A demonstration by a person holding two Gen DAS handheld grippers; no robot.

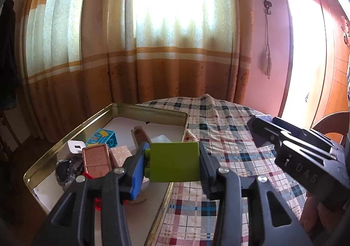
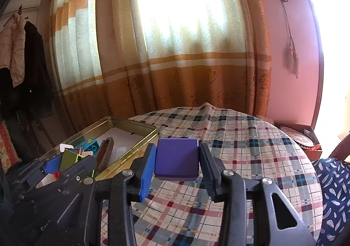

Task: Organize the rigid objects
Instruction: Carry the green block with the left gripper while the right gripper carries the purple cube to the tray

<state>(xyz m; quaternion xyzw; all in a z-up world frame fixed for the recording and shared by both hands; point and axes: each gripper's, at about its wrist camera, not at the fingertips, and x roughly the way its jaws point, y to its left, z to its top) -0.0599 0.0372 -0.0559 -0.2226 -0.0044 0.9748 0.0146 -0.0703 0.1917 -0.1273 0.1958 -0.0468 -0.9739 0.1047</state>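
We cannot make out most of the tin tray's [image 1: 153, 112] contents: the near end is screened by the left gripper [image 1: 174, 164] in its own view, and a dark round item [image 1: 63, 167] at the near left corner is too dim to identify. The window behind the curtain [image 1: 166, 66] is blown out to white, and the right gripper [image 2: 177, 159] shows only partly in the left view, its load barely visible there. We note the left gripper clamped on a green block [image 1: 175, 161], flat-faced, matt plastic, with studs on its left side against the blue pad; it hangs above the tray's near right rim. The right gripper is clamped on a purple block [image 2: 177, 159], squarish with rounded edges and a faintly grainy face, held above the plaid tablecloth [image 2: 251, 158] just right of the tray. The tray is gold-coloured metal with low, shiny walls and a pale floor. Inside we can distinguish a copper-coloured rectangular tin [image 1: 97, 156], a blue printed brick [image 1: 102, 137], a white plug-like piece [image 1: 75, 146] and a brown ribbed comb [image 2: 105, 151]. The cloth is soft and creased over a round table.
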